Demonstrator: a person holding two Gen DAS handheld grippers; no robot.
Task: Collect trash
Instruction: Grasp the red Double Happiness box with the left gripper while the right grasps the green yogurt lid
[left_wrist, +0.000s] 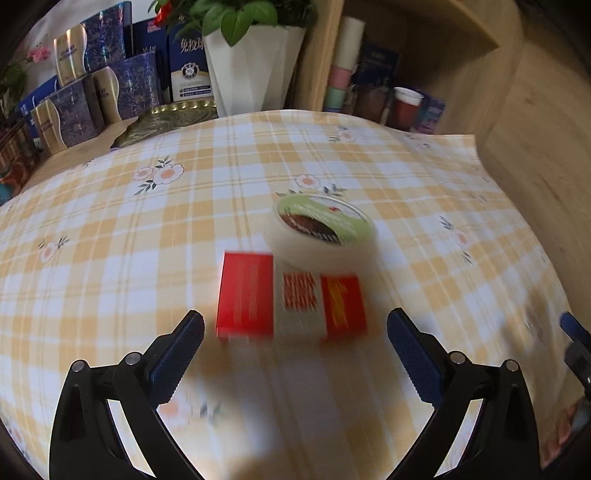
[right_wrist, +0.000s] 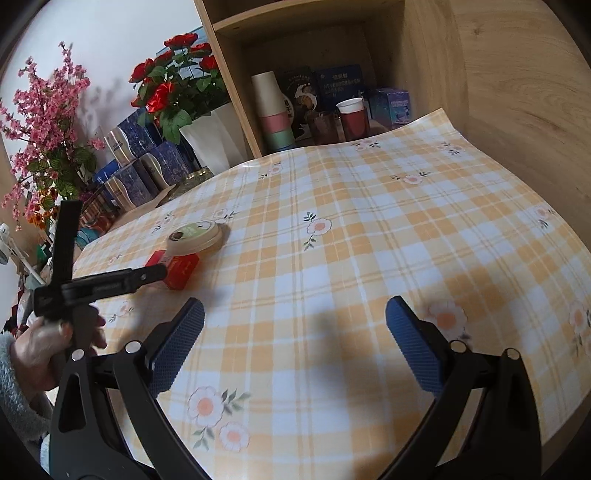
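Observation:
A flattened red and white carton (left_wrist: 288, 301) lies on the checked tablecloth (left_wrist: 110, 229), just ahead of my left gripper (left_wrist: 295, 343), which is open with nothing between its fingers. A round cream tub with a green lid (left_wrist: 321, 230) sits right behind the carton and touches it. In the right wrist view the same carton (right_wrist: 179, 269) and tub (right_wrist: 195, 236) lie at the left, with the left gripper tool (right_wrist: 110, 282) reaching over the carton's near end. My right gripper (right_wrist: 295, 343) is open above bare cloth.
A white vase with a green plant (left_wrist: 251, 66) and several blue boxes (left_wrist: 85, 103) stand at the back left. A wooden shelf (right_wrist: 332, 55) holds stacked cups (right_wrist: 273, 110) and a red cup (right_wrist: 352, 118). A hand in a fleecy sleeve (right_wrist: 44, 350) holds the left tool.

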